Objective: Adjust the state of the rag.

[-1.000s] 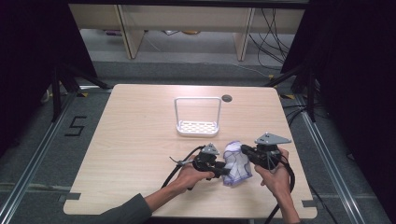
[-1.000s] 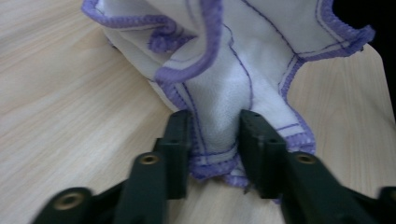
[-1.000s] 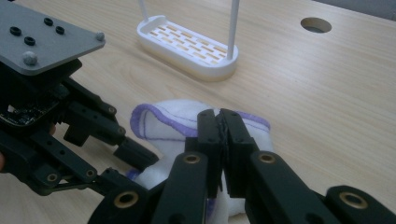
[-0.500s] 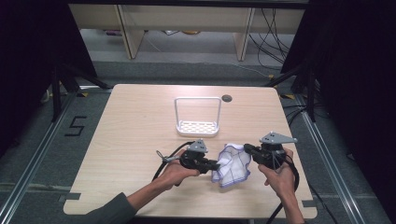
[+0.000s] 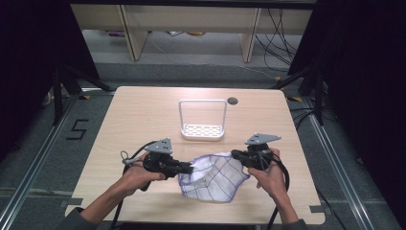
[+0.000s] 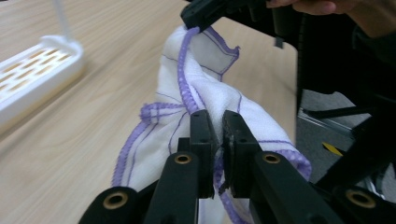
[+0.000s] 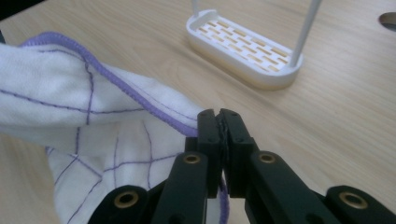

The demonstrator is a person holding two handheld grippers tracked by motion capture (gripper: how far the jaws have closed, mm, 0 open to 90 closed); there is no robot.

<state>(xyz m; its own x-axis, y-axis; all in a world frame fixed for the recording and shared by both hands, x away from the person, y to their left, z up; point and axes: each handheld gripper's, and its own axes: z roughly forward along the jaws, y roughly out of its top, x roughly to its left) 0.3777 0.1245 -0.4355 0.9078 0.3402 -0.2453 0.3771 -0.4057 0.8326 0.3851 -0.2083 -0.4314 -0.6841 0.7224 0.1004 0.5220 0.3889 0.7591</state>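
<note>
Left gripper [image 5: 190,167], right gripper [image 5: 234,154]: jaws clamped, apparently level.

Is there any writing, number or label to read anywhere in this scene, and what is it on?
"5": a dark figure marked on the grey floor left of the table.
No words, brands or labels can be read on the cloth, the white rack or either pair of tongs.

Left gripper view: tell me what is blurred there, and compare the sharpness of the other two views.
Left gripper view: white slotted plastic rack smeared, purple-edged white cloth soft; right gripper view: rack and cloth crisp; high view: evenly lit, sharp.
</note>
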